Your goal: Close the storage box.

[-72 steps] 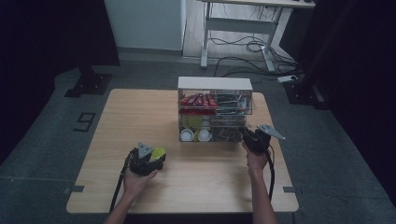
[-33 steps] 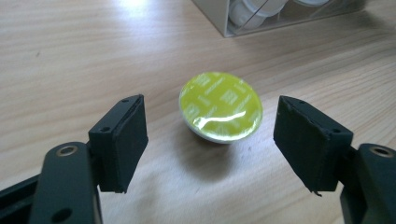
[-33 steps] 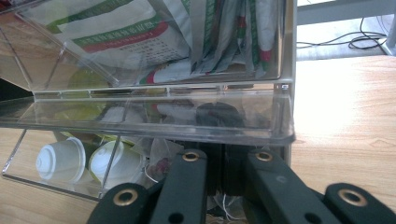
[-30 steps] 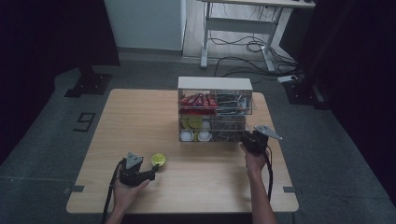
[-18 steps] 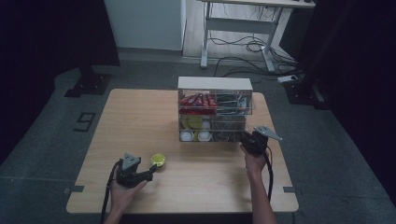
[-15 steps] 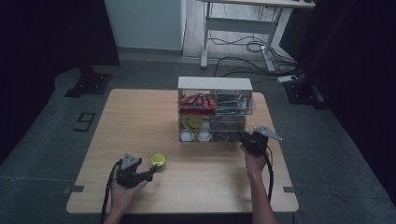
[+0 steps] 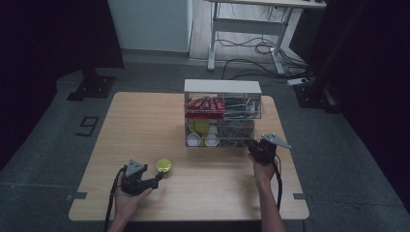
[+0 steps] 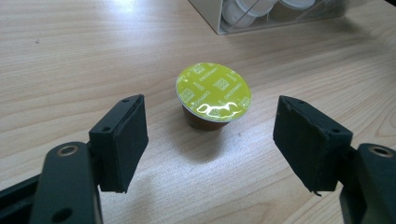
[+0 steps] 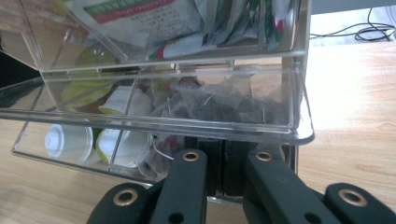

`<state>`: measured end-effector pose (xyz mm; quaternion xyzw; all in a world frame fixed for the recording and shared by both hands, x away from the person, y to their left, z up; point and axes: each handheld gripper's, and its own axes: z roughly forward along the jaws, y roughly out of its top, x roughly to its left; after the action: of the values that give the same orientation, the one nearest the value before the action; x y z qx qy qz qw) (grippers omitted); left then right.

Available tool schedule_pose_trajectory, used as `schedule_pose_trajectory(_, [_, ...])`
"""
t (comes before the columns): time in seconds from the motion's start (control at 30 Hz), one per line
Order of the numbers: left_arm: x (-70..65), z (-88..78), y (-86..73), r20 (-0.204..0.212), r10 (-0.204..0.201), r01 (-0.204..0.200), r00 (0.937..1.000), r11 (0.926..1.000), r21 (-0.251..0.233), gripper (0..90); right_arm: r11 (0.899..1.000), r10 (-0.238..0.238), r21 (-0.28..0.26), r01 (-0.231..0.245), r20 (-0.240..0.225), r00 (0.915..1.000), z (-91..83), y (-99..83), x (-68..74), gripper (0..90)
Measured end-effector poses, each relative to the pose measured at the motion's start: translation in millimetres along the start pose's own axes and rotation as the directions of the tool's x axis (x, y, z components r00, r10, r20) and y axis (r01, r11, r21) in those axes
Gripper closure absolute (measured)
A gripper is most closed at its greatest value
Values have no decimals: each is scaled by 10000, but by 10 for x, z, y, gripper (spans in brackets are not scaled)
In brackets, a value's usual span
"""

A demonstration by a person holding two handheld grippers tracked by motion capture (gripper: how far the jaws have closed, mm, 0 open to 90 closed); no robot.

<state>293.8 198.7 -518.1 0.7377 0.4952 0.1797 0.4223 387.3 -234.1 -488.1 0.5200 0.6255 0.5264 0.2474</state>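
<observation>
A coffee capsule (image 7: 164, 166) with a yellow-green foil lid (image 8: 213, 93) stands upright on the wooden table (image 7: 145, 121), near the front left. My left gripper (image 7: 155, 177) is open just behind it; in the left gripper view (image 8: 210, 140) the capsule sits slightly ahead of the two pads, touching neither. My right gripper (image 7: 253, 148) is at the lower right front of a clear drawer organizer (image 7: 222, 113). Its jaws (image 9: 224, 168) are shut under the lip of the bottom drawer (image 9: 261, 130), apparently on the drawer's front.
The organizer holds red packets on top, sachets, yellow-green capsules and white cups (image 7: 194, 140) below. Tea bags (image 9: 219, 105) fill the drawer's right compartment. Bare tabletop lies left of and in front of the organizer. Dark floor surrounds the table.
The left gripper let go of the capsule and drew back toward the table's front edge, leaving it standing. The right gripper has stayed at the drawer.
</observation>
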Motion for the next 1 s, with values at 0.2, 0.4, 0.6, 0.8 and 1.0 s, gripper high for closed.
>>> schedule_pose_trajectory(0.2, [-1,13,-10,-34,46,-46,10000,10000,45,266,9999,-100,131,99,34,9999,-9,-38,27,882])
schedule_pose_trajectory(0.4, [12,16,-24,-67,30,-30,10000,9999,96,271,9995,-92,317,91,39,10000,-6,-88,33,882])
schedule_pose_trajectory(0.6, [17,13,-24,-99,47,-45,9999,9999,120,271,9990,-171,409,167,86,9998,-13,-117,35,882])
schedule_pose_trajectory(0.8, [26,10,-27,-114,36,-34,9999,9999,133,271,9979,-109,644,101,130,9999,-21,-174,23,880])
schedule_pose_trajectory(1.0, [21,4,-25,-115,60,-58,9999,9999,112,272,9972,-114,735,98,212,9997,-49,-217,-3,878])
